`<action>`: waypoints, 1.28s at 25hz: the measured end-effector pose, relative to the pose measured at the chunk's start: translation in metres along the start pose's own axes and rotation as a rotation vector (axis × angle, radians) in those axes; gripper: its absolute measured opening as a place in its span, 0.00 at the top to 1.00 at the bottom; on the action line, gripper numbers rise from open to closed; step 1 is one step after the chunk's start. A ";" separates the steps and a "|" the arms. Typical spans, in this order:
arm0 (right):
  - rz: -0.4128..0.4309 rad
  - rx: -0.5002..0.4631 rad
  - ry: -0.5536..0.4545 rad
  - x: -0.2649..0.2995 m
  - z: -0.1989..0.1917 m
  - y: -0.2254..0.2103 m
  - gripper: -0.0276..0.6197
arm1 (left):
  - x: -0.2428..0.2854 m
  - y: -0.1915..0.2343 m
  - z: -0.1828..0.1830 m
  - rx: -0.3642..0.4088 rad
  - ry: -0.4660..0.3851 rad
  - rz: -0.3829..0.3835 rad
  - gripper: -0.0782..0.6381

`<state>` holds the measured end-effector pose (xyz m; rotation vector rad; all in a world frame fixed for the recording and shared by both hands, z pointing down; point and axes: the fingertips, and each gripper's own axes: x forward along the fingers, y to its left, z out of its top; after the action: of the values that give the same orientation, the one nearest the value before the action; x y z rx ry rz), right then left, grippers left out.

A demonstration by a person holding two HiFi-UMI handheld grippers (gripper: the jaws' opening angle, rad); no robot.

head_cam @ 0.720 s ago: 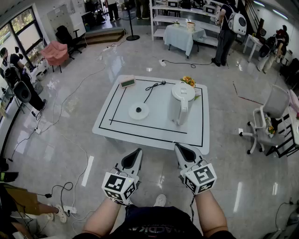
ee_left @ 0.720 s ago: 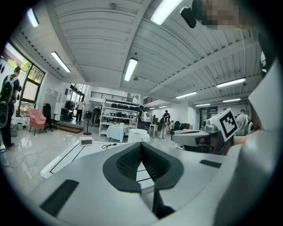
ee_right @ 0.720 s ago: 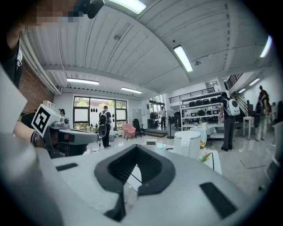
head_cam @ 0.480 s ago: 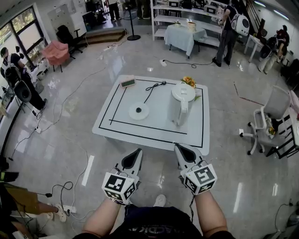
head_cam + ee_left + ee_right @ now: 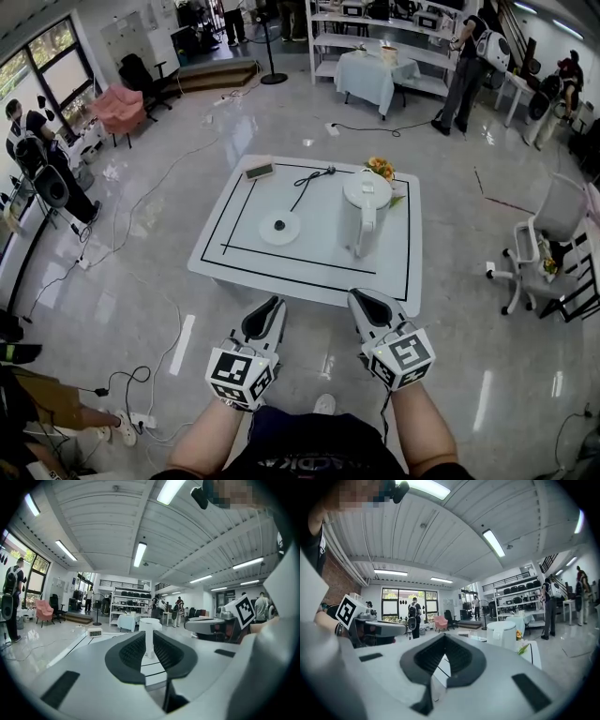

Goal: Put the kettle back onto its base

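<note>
Grey polished floor (image 5: 122, 281) runs through a big open workshop, with loose cables trailing across it and windows (image 5: 37, 70) along the left wall. White shelving (image 5: 375, 28) stands along the far wall, and a cloth-draped table (image 5: 375, 75) sits in front of it. A pink armchair (image 5: 117, 105) is near the windows and a pale office chair (image 5: 553, 220) is off to the right. Several people stand around the edges.

In the middle is a low white tabletop (image 5: 309, 267) marked with a black rectangle. The white kettle (image 5: 364, 211) stands upright on its right half, handle toward the camera. Its round base (image 5: 279, 227) lies well apart to the left, with the cord (image 5: 309, 178) running to the far edge. A small clock (image 5: 257, 171) sits at the far left side and orange flowers (image 5: 380, 167) lie just behind the kettle.

Both grippers hang short of the near edge, touching nothing. The left gripper (image 5: 275, 305) has its jaws a narrow slit apart and empty. The right gripper (image 5: 364, 302) has its jaws pressed together on nothing.
</note>
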<state>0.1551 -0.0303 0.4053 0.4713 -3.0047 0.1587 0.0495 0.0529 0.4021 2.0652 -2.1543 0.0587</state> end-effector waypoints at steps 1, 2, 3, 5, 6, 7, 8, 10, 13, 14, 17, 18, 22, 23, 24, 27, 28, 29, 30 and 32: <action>0.006 0.003 -0.003 0.001 0.001 0.000 0.95 | 0.001 0.001 0.002 0.002 -0.003 0.001 0.81; 0.009 0.006 -0.006 0.003 0.002 -0.001 0.95 | 0.002 0.002 0.003 0.003 -0.005 0.002 0.80; 0.012 0.009 -0.010 0.004 0.003 -0.001 0.94 | 0.003 0.003 0.004 0.004 -0.008 0.003 0.78; 0.014 0.010 -0.016 0.007 0.004 -0.002 0.93 | 0.005 0.006 0.006 -0.001 -0.013 -0.002 0.72; 0.011 0.009 -0.020 0.009 0.005 -0.002 0.91 | 0.006 0.009 0.006 -0.003 -0.015 -0.004 0.69; 0.005 0.008 -0.025 0.011 0.006 -0.002 0.88 | 0.008 0.012 0.006 -0.004 -0.017 -0.006 0.63; -0.004 0.006 -0.031 0.015 0.007 -0.003 0.82 | 0.010 0.015 0.006 -0.002 -0.018 -0.008 0.56; -0.035 0.000 -0.042 0.023 0.011 -0.007 0.67 | 0.015 0.023 0.007 0.006 -0.017 -0.020 0.46; -0.085 -0.006 -0.045 0.037 0.015 -0.014 0.57 | 0.024 0.035 0.010 0.013 -0.017 -0.056 0.41; -0.099 -0.006 -0.043 0.043 0.015 -0.017 0.56 | 0.028 0.040 0.010 0.015 -0.017 -0.071 0.40; -0.145 -0.009 -0.042 0.062 0.020 -0.022 0.56 | 0.041 0.059 0.015 0.023 -0.020 -0.120 0.39; -0.160 -0.010 -0.043 0.071 0.022 -0.023 0.56 | 0.045 0.067 0.017 0.026 -0.019 -0.136 0.39; -0.229 -0.013 -0.048 0.106 0.034 -0.028 0.56 | 0.070 0.104 0.024 0.025 -0.009 -0.203 0.39; -0.247 -0.015 -0.050 0.114 0.038 -0.030 0.56 | 0.077 0.113 0.027 0.024 -0.008 -0.220 0.39; -0.266 -0.017 -0.052 0.123 0.041 -0.033 0.56 | 0.084 0.121 0.029 0.022 -0.007 -0.237 0.39; -0.335 -0.019 -0.058 0.143 0.052 -0.043 0.56 | 0.102 0.144 0.035 0.016 0.001 -0.289 0.39; -0.360 -0.017 -0.058 0.148 0.055 -0.046 0.56 | 0.107 0.150 0.037 0.015 0.004 -0.307 0.39; -0.384 -0.016 -0.056 0.152 0.057 -0.048 0.56 | 0.111 0.156 0.039 0.013 0.006 -0.324 0.39; -0.409 -0.013 -0.055 0.155 0.058 -0.051 0.56 | 0.115 0.161 0.041 0.011 0.008 -0.341 0.39; -0.454 -0.009 -0.054 0.160 0.060 -0.056 0.56 | 0.123 0.171 0.042 0.008 0.011 -0.374 0.39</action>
<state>0.0160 -0.1386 0.3686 1.1498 -2.8512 0.0967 -0.1283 -0.0661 0.3915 2.4248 -1.7274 0.0338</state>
